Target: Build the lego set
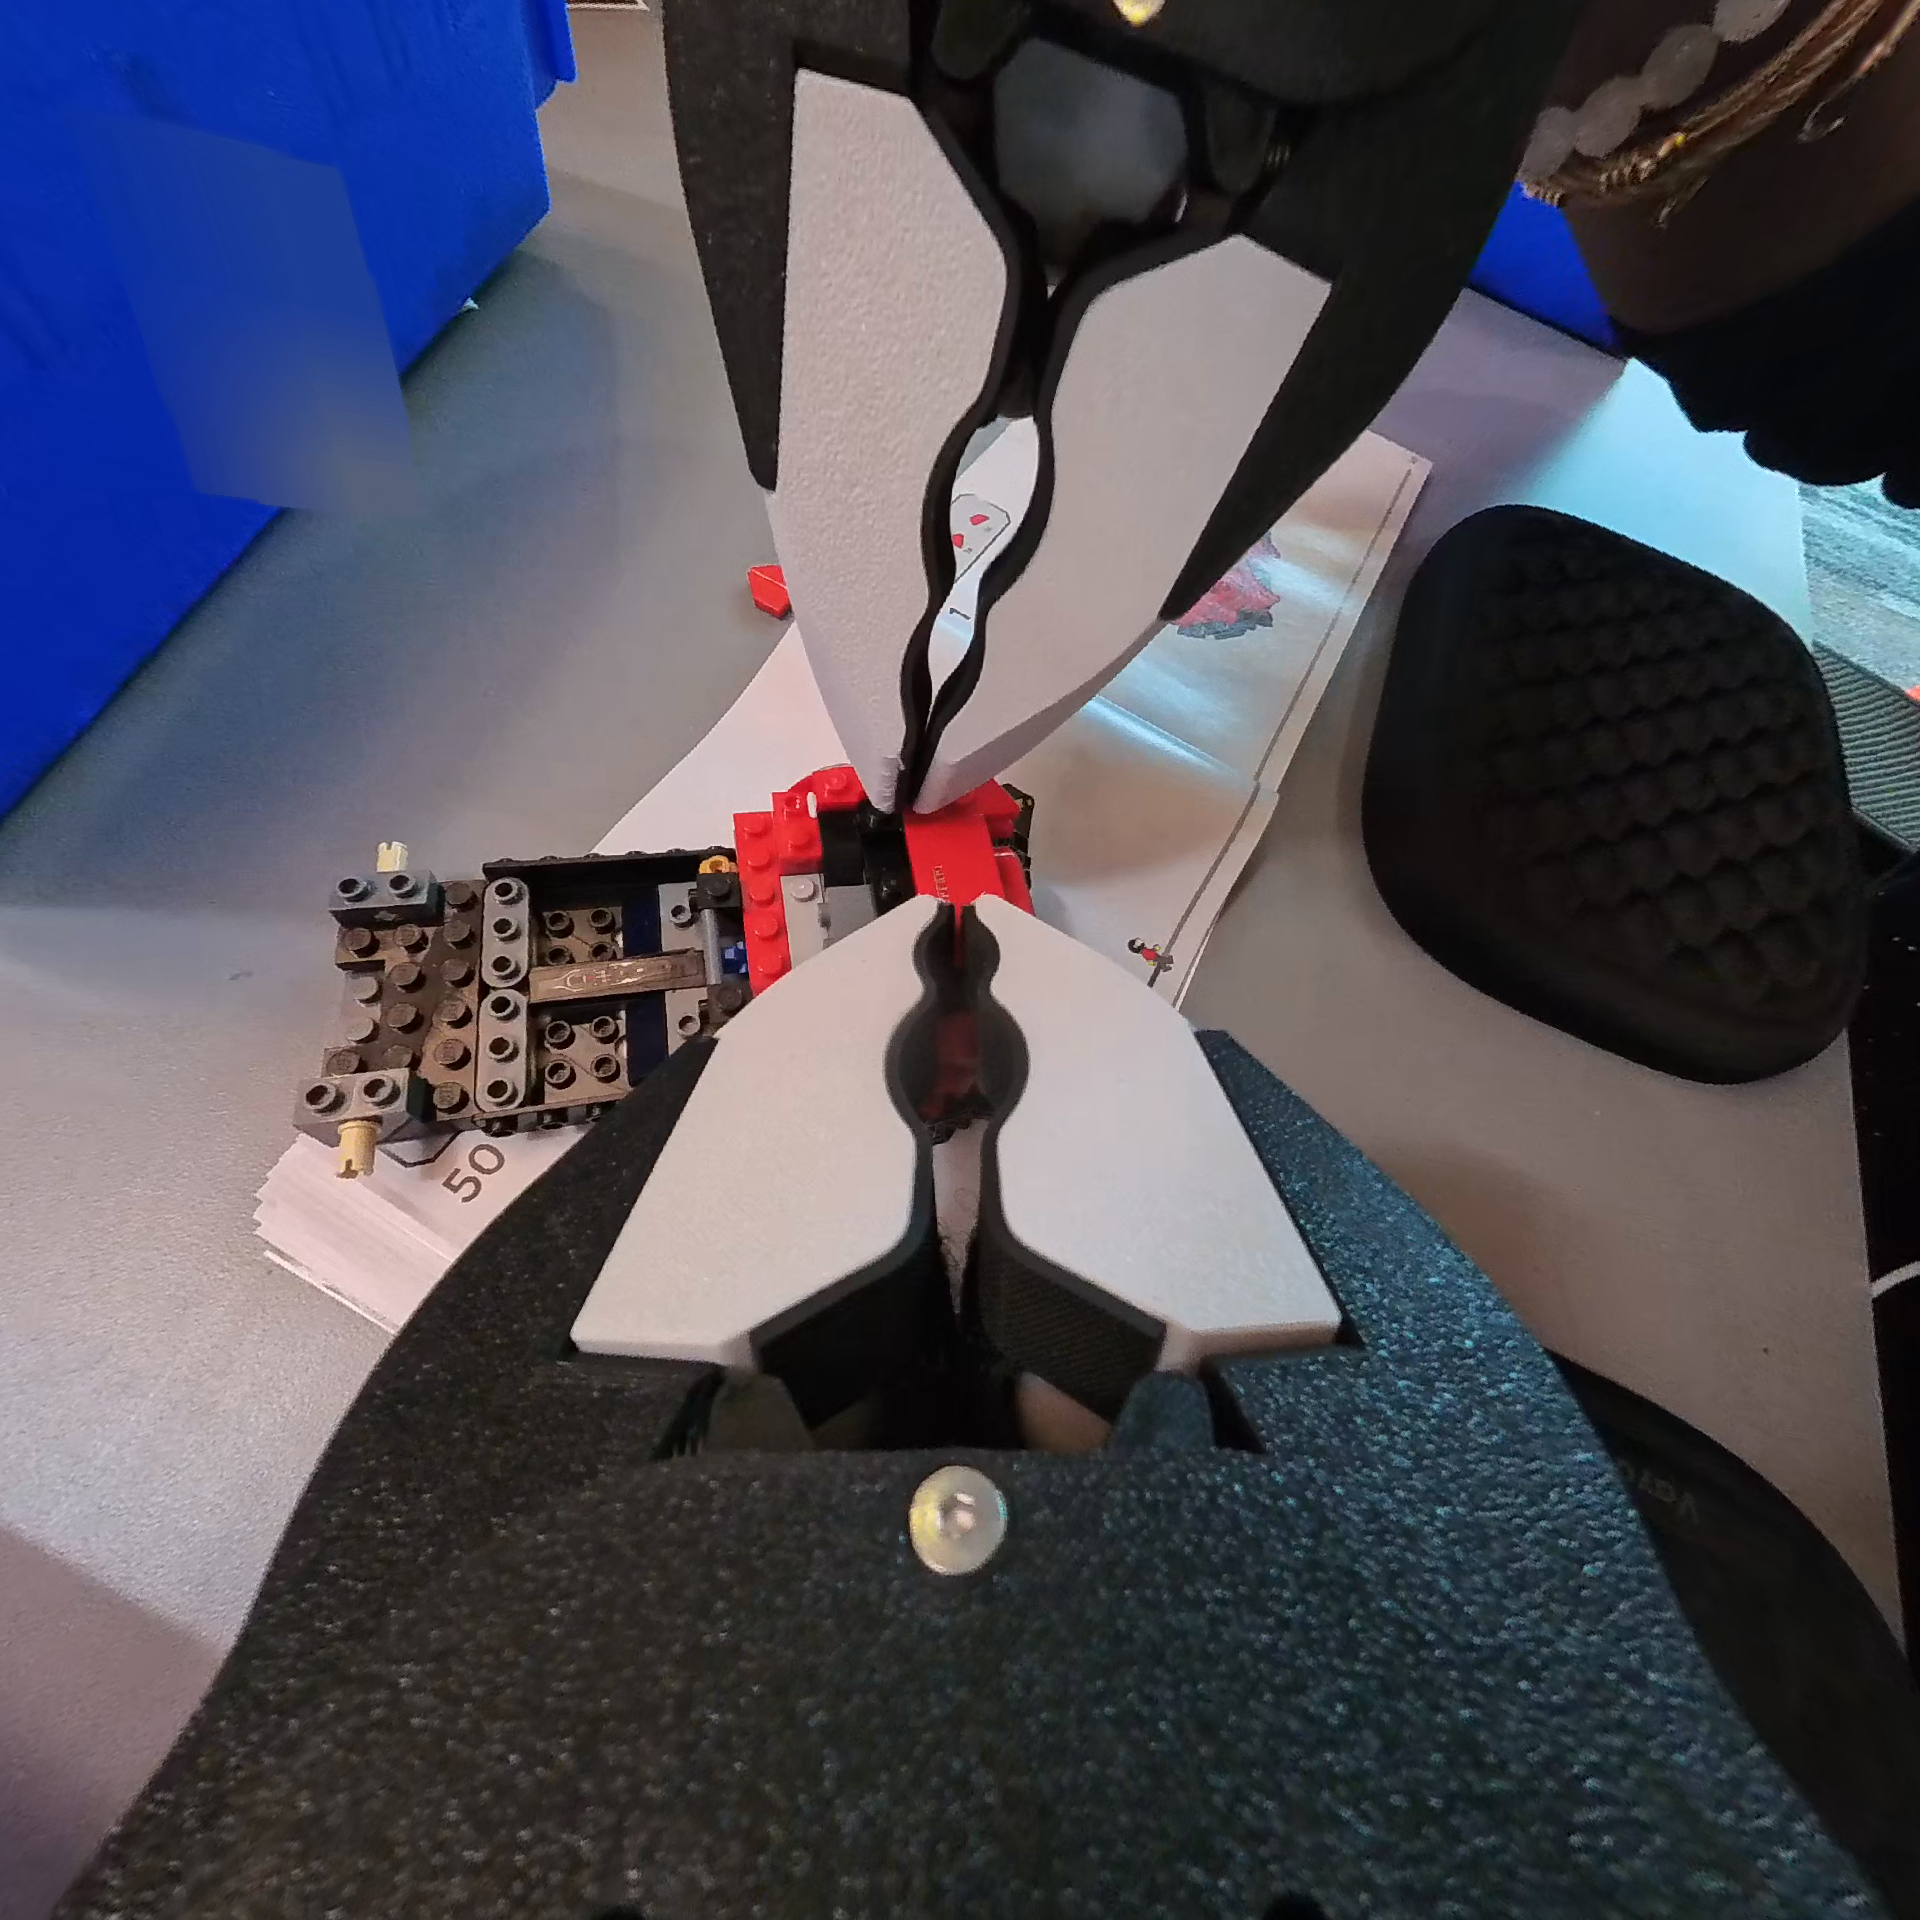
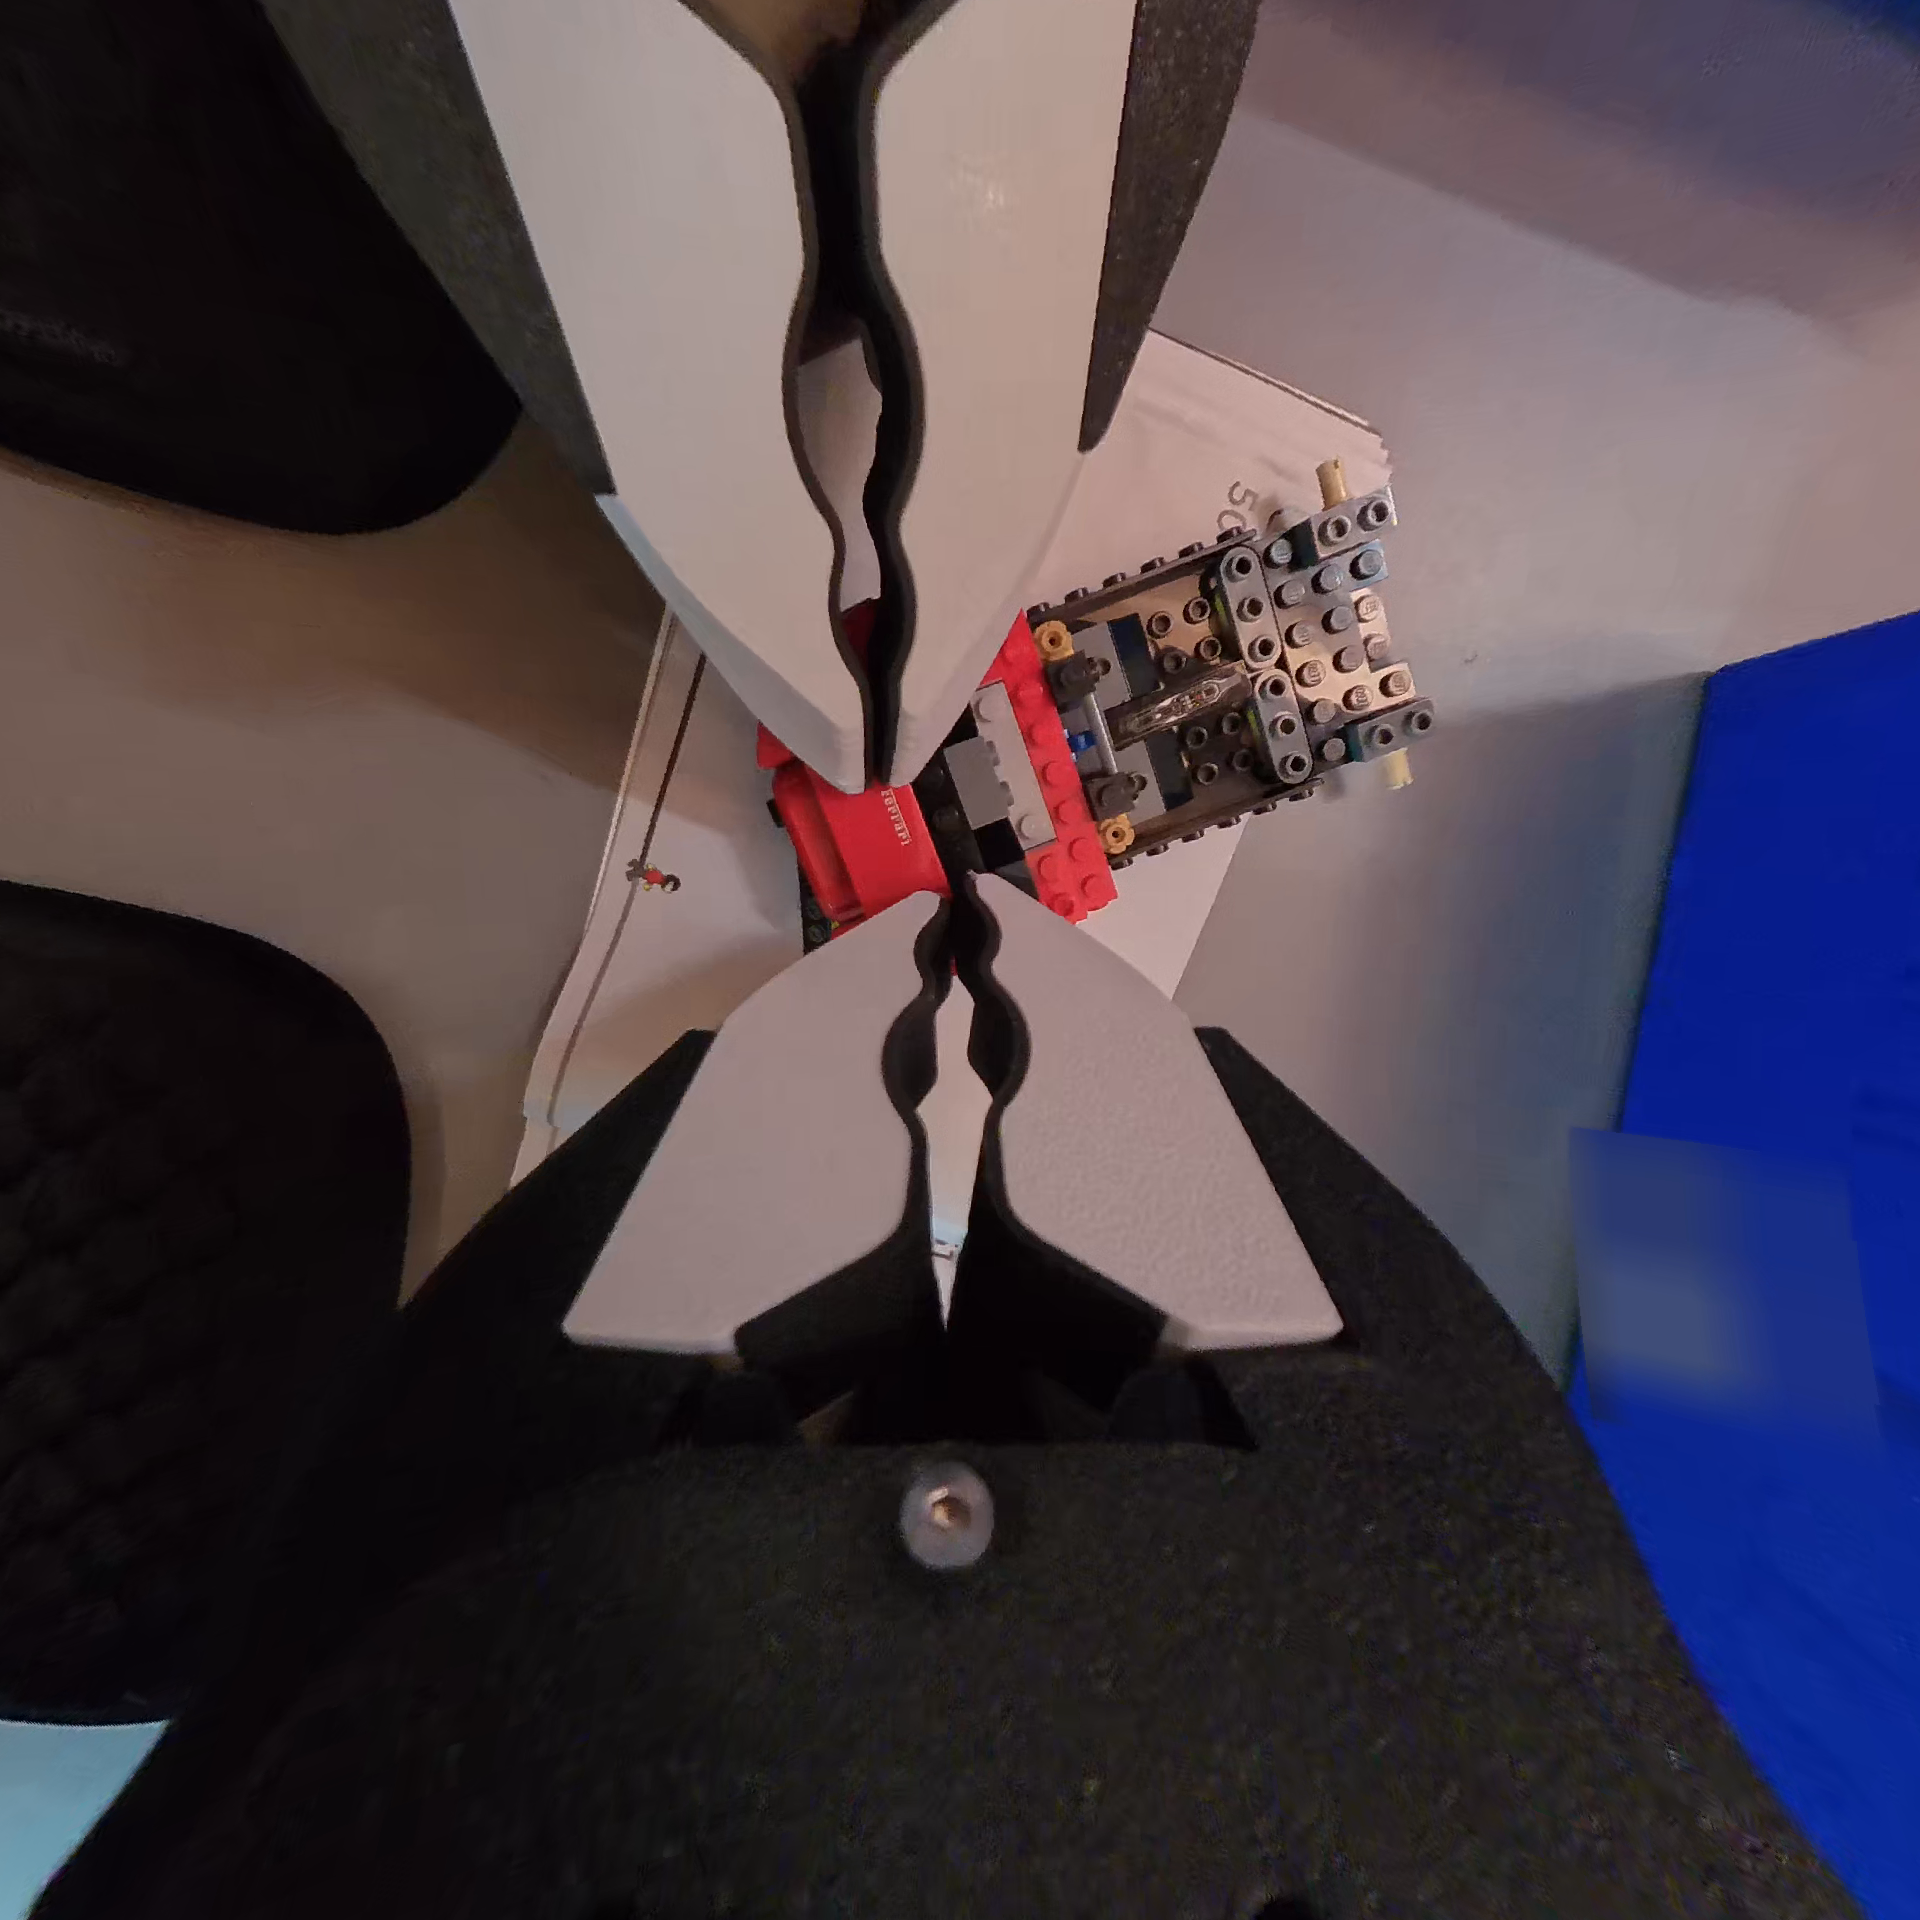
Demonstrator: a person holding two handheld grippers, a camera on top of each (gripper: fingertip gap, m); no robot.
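Pressing red front onto lego car (image 1: 582,987): left gripper (image 1: 954,914) and right gripper (image 1: 914,795) both pinched together, tips on red piece (image 1: 951,852). Next: firm, even push down.

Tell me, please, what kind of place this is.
Probably a desk or worktable indoors, used for hobby building. A part-built red and dark grey brick car rests on an open white paper instruction booklet on a smooth pale grey tabletop, with a blue plastic bin beside it.
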